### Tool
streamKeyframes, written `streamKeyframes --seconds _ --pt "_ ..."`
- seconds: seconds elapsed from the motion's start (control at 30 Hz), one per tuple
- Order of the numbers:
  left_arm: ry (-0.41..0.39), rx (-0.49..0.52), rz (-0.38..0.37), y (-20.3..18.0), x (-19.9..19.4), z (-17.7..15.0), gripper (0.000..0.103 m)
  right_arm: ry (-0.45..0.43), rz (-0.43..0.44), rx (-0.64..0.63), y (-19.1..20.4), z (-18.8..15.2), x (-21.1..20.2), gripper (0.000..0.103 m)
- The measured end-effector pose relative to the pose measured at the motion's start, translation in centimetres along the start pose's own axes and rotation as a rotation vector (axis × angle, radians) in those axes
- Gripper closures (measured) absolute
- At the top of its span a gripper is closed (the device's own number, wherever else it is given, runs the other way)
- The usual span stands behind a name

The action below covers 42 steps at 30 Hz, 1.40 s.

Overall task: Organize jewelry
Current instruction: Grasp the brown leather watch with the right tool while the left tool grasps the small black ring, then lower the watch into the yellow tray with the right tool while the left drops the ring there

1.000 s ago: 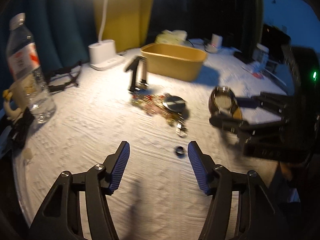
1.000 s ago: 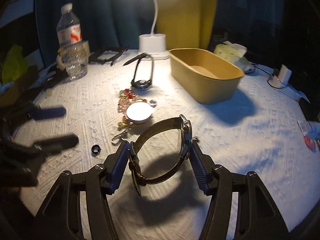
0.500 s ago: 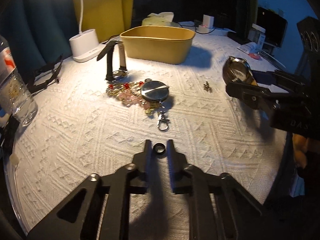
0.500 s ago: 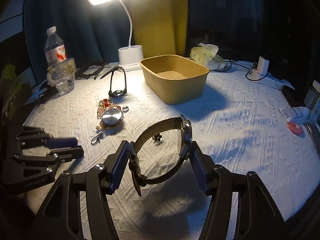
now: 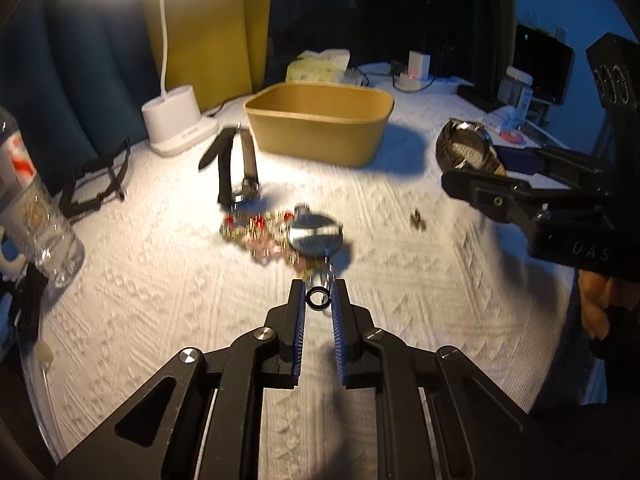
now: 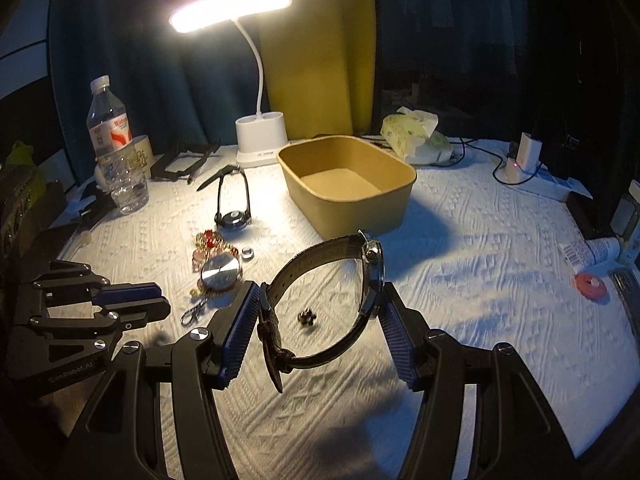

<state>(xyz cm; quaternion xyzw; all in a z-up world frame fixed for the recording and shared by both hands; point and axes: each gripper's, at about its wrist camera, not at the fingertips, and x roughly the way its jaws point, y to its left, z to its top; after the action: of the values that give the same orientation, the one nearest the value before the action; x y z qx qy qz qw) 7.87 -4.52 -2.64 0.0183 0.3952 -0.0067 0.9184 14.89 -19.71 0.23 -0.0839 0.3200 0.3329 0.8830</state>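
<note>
My left gripper (image 5: 318, 293) is shut on a small black ring (image 5: 311, 302), pinched at its fingertips just short of the jewelry pile. That pile holds a round silver pocket watch (image 5: 316, 236), a red and gold beaded chain (image 5: 248, 226) and a black-strapped watch (image 5: 240, 168). My right gripper (image 6: 318, 296) is shut on a leather-strapped wristwatch (image 6: 372, 276), held above the white cloth. A tan box (image 6: 348, 200) stands behind, with nothing in it. A small dark charm (image 6: 307, 317) lies on the cloth under the held watch. A silver ring (image 6: 248, 254) lies beside the pocket watch.
A lit white desk lamp (image 6: 260, 140) stands at the back, with a water bottle (image 6: 116, 152) and a black frame (image 6: 184, 162) at the left. A tissue pack (image 6: 416, 136), a charger (image 6: 524, 156) and a red disc (image 6: 592, 282) sit on the right side.
My left gripper went from open to shut on the black ring and has moved with it toward the jewelry pile. The right gripper, still gripping the wristwatch, drew back and rose a little.
</note>
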Motion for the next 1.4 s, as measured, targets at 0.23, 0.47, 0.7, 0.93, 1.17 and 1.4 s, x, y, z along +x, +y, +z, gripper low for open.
streamKeyframes --seconds 0.23,0.47,0.7,0.93,1.17,1.4 --pt "-0.056 0.019 -0.016 -0.1 0.0 2.7 0.089 -0.017 0.001 0.005 -0.7 1.8 0.3 0.043" --pt "-0.106 0.036 -0.028 0.1 0.9 5.5 0.089 -0.026 -0.009 0.007 -1.9 3.5 1.3 0.043" --pt "-0.187 0.052 -0.027 0.6 1.6 8.5 0.088 -0.035 -0.018 -0.002 -2.8 5.4 2.7 0.043" --pt "-0.251 0.097 -0.005 1.2 3.3 11.3 0.088 -0.032 -0.007 0.016 -3.6 6.7 5.2 0.043" --pt "-0.26 0.083 -0.02 2.7 6.0 13.5 0.088 -0.023 0.023 0.02 -3.7 7.8 8.1 0.043" --pt "-0.23 0.045 -0.057 3.7 8.6 14.5 0.088 -0.025 0.045 0.021 -4.0 8.3 9.6 0.039"
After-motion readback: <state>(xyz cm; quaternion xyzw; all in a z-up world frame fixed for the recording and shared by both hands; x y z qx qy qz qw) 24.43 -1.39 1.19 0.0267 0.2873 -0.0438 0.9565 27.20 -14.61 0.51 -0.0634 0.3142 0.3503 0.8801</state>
